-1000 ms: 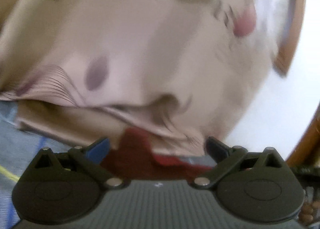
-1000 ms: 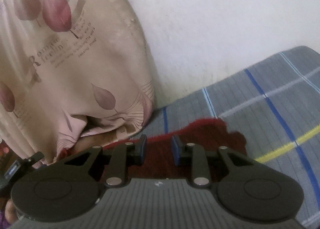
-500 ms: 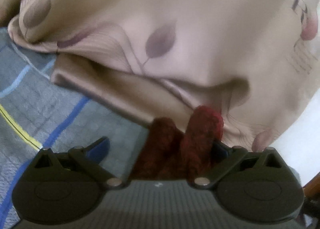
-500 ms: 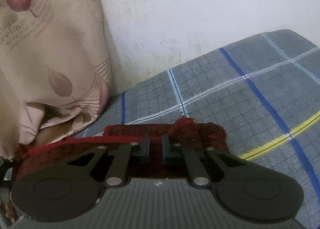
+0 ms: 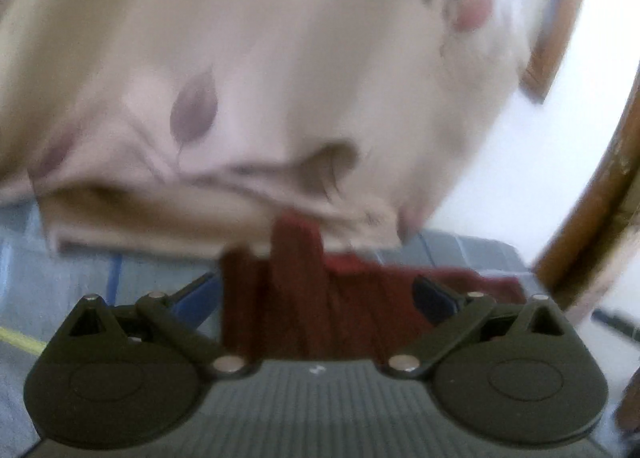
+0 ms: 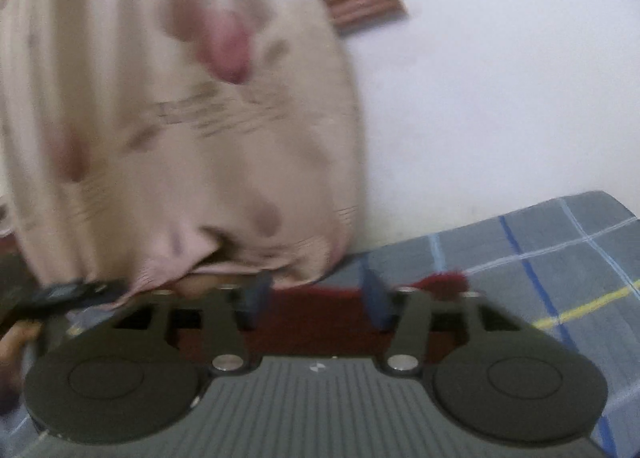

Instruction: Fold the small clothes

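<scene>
Half a second back the right gripper (image 6: 318, 300) had its jaws nearly together on the red cloth (image 6: 316, 318); they have just been opening and now stand apart, with the cloth lying low between and behind them and neither blue pad pressing it. Its view has also swung from the plaid sheet (image 6: 560, 258) toward the pillow (image 6: 180, 118).

Seen from the right, the cloth is a dark red, fuzzy-looking piece, flat under the jaws, with a brighter red tuft poking up just beyond the right finger. The sheet, grey with blue, white and yellow lines, runs out past that finger.

The left gripper (image 5: 316, 294) has its jaws wide apart. Between them the cloth (image 5: 296, 278) stands bunched in upright folds, closer to the left finger, then spreads low and flat past the right finger. It does not appear pinched by either pad, though blur makes contact at the left pad hard to judge. Straight ahead of both jaws, the beige leaf-print pillow (image 5: 260, 78) rests on the sheet (image 5: 80, 278), its lower edge just above the cloth's far end.
</scene>
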The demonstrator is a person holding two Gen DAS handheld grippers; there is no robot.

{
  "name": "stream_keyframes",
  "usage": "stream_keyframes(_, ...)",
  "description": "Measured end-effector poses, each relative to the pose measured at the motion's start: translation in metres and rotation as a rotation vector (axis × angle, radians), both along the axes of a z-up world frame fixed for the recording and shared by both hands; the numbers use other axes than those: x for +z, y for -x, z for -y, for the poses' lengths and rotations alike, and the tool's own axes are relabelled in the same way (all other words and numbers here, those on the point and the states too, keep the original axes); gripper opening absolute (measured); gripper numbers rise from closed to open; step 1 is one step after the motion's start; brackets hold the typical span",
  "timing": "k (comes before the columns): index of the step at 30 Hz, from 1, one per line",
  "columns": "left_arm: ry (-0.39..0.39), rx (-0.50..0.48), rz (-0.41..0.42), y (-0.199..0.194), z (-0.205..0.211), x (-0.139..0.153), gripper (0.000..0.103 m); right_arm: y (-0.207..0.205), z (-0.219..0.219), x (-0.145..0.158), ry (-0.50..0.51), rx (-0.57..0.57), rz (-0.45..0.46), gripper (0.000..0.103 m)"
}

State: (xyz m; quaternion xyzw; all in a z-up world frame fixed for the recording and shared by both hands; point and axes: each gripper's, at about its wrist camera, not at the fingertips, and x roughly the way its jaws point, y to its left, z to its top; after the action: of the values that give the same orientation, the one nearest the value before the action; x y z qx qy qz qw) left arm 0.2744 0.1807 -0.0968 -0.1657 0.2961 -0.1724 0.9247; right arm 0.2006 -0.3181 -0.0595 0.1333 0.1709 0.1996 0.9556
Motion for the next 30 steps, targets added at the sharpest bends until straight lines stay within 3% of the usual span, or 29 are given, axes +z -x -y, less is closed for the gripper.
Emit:
stream_keyframes(3, 0.027, -0.011, -0.067, -0.004, -0.015, -0.019, 0.103, 0.041, -0.004, -0.01, 0.031, 0.031, 0.001, 0.068)
stream_keyframes(6, 0.132, -0.101, -0.131, -0.012, -0.024, -0.035, 0.103, 0.069, -0.008, -0.022, 0.061, 0.041, -0.032, 0.068)
stream_keyframes(10, 0.143, -0.165, -0.211, -0.027, -0.019, -0.055, 0.103, 0.086, -0.009, -0.033, 0.047, 0.025, -0.087, 0.068)
stream_keyframes(17, 0.244, -0.28, -0.186, -0.045, -0.021, -0.075, 0.102, 0.094, -0.018, -0.037, 0.052, 0.021, -0.109, 0.071)
stream_keyframes(19, 0.261, -0.255, -0.182, -0.046, -0.022, -0.077, 0.088, 0.091, -0.02, -0.037, 0.042, 0.023, -0.113, 0.072)
stream_keyframes(20, 0.24, -0.25, -0.187, -0.048, -0.018, -0.079, 0.054, 0.09, -0.021, -0.037, 0.031, 0.025, -0.112, 0.072)
stream_keyframes(21, 0.218, -0.25, -0.197, -0.048, -0.014, -0.081, 0.035, 0.089, -0.022, -0.036, 0.015, 0.028, -0.113, 0.072)
stream_keyframes(24, 0.214, -0.251, -0.189, -0.046, -0.007, -0.082, 0.028, 0.084, -0.029, -0.034, -0.032, 0.043, -0.108, 0.072)
stream_keyframes(30, 0.134, -0.213, -0.145, -0.031, 0.006, -0.062, 0.026, 0.072, -0.042, -0.031, -0.078, 0.089, -0.09, 0.073)
